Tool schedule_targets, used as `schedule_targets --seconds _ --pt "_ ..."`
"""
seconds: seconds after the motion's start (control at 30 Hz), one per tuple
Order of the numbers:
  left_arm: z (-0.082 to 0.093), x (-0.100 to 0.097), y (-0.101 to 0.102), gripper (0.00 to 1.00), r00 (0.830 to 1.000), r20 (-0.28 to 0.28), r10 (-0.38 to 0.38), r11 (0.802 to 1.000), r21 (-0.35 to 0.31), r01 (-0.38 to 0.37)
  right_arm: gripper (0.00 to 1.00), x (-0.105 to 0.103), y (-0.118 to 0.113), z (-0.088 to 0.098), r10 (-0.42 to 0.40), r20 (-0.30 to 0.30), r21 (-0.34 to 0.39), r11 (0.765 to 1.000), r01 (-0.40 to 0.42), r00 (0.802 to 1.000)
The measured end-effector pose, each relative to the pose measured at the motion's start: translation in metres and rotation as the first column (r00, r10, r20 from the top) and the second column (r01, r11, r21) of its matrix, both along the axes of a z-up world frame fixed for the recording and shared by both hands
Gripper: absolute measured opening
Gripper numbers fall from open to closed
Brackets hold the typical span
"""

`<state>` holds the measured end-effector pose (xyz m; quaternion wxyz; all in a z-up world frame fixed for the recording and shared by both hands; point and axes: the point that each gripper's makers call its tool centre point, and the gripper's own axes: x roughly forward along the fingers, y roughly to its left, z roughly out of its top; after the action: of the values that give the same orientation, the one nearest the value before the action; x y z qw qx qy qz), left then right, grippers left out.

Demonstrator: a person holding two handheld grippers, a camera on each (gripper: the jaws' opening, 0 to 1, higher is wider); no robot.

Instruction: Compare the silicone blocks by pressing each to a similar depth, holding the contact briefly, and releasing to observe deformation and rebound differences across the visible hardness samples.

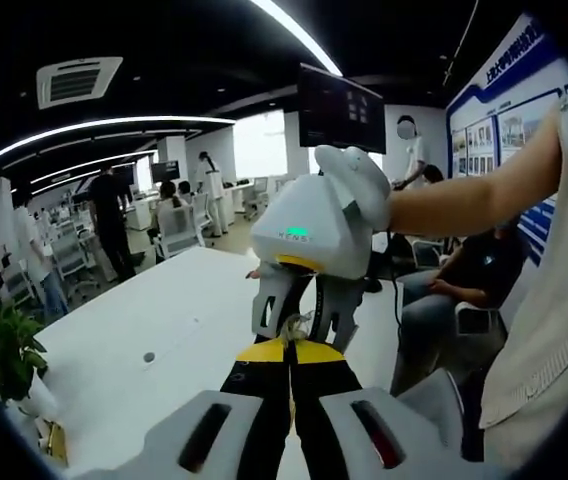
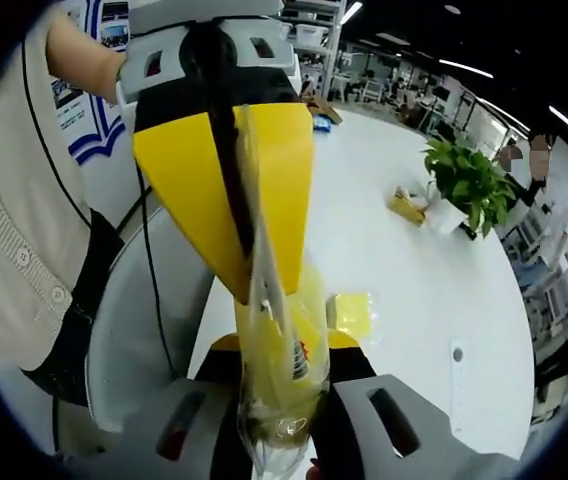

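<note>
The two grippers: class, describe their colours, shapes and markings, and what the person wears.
The left gripper has yellow, wedge-shaped jaws with black backing on a grey body. The right gripper has a white housing with a green light. A cream buttoned top is worn.

Big open office: white tabletop (image 1: 164, 330), potted plant (image 2: 469, 185), dark ceiling with long light strips (image 1: 94, 125), blue wall posters (image 1: 504, 120).

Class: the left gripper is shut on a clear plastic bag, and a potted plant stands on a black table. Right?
No: in the right gripper view the table is white, not black. The left gripper is shut on the clear plastic bag; the potted plant stands on the table.
</note>
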<state>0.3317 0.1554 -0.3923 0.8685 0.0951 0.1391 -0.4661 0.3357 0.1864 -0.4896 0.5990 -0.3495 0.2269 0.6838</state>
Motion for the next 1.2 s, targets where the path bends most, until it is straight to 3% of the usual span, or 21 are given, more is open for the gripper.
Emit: schedule_targets --seconds 0.37,0.47,0.8,1.2 --pt "0.005 0.003 -0.008 0.00 1.000 0.010 0.028 1.000 -0.009 -0.028 0.14 0.004 -0.008 0.005 -0.021 -0.010 -0.001 1.000 0.021 1.000" --pt "0.007 0.002 -0.010 0.00 1.000 0.008 0.028 1.000 -0.012 -0.028 0.15 0.007 -0.008 0.009 0.007 0.056 0.024 1.000 -0.008 0.998" --pt "0.010 0.000 -0.011 0.00 1.000 0.014 0.024 1.000 -0.013 -0.024 0.18 0.004 -0.007 0.010 0.024 0.047 0.032 0.999 -0.025 0.999" --pt "0.009 -0.001 -0.009 0.00 1.000 0.017 0.022 1.000 -0.009 -0.022 0.21 -0.006 -0.004 0.009 0.042 -0.014 0.049 0.998 -0.041 0.999"
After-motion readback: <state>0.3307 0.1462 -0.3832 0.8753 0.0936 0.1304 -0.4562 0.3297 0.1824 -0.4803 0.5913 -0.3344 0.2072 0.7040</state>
